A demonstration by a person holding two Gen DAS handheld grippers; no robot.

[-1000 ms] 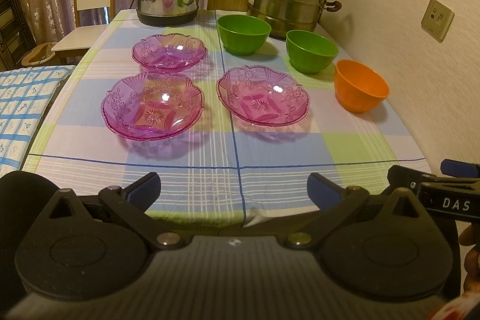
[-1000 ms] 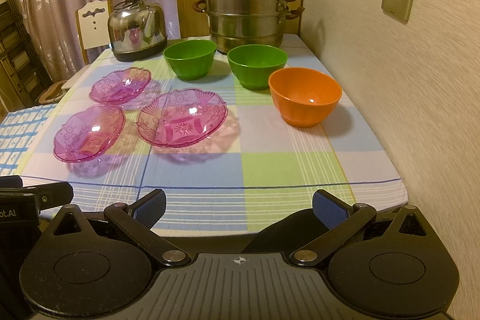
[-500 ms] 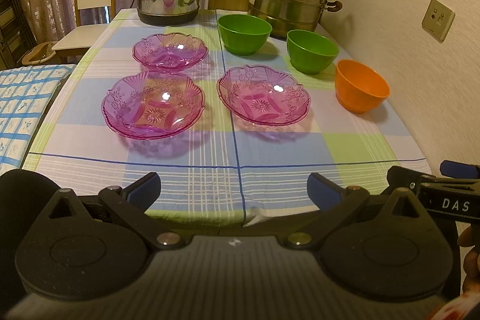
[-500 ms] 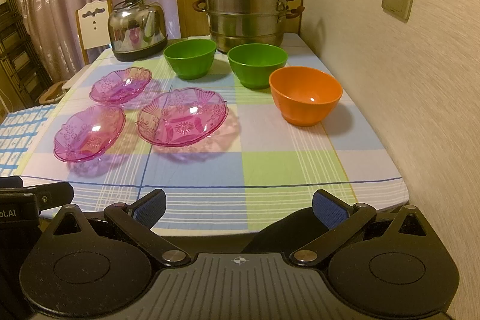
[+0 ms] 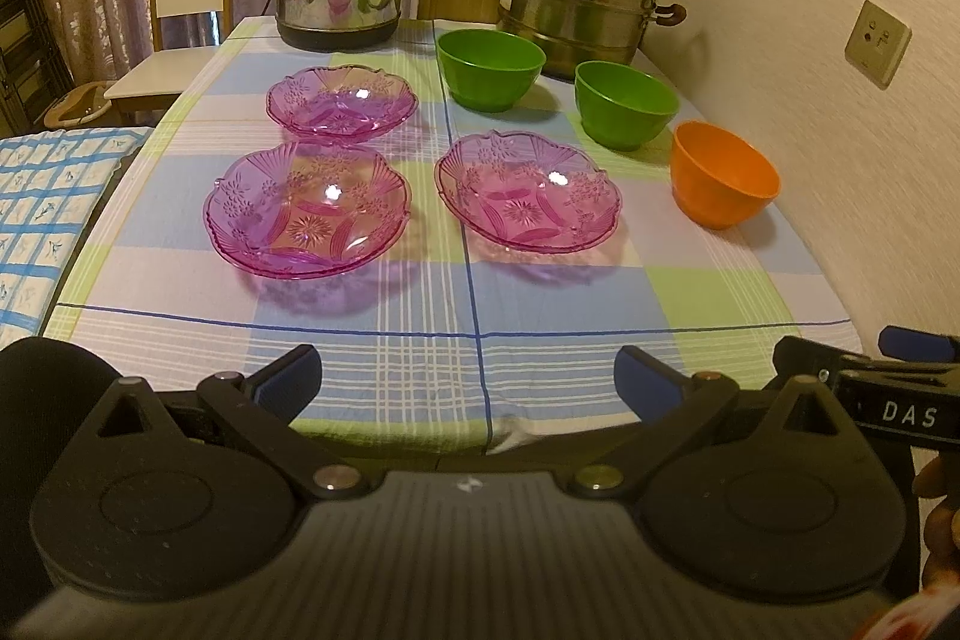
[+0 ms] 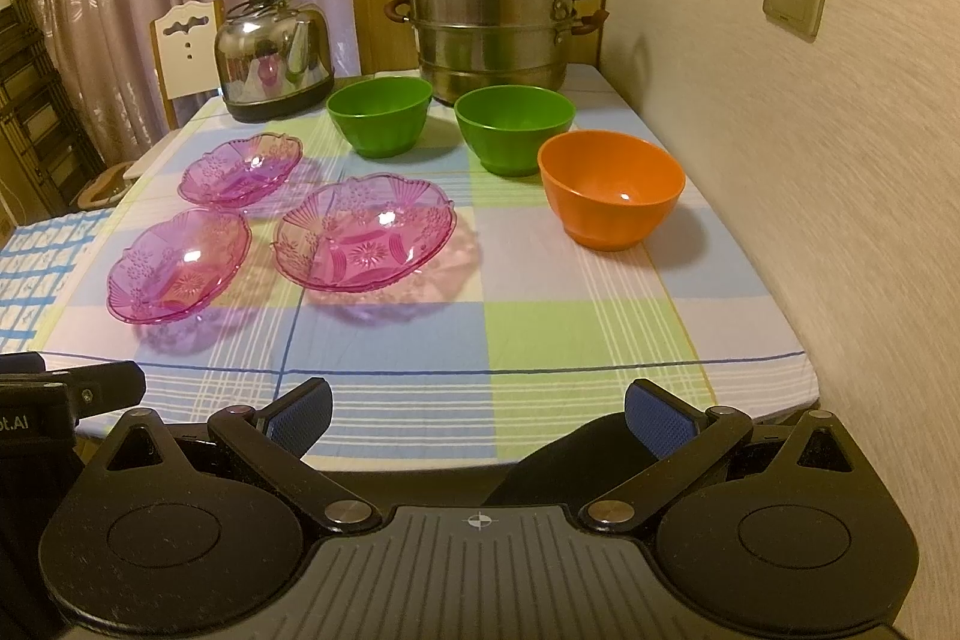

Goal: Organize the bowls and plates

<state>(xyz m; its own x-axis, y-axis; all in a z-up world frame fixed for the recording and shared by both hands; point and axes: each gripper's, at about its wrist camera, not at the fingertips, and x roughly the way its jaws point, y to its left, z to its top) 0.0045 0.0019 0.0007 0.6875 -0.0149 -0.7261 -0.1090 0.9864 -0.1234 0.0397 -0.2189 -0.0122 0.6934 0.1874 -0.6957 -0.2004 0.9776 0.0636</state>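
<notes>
Both hand-held grippers point(image 5: 468, 382) point(image 6: 478, 415) wide open, empty

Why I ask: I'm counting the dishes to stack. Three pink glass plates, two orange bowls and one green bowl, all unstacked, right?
Not quite: the colours are swapped. The right wrist view shows two green bowls and one orange bowl. Three pink glass plates, all unstacked, is correct.

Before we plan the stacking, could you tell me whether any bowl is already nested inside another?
No, the orange bowl and both green bowls each sit separately on the tablecloth.
</notes>
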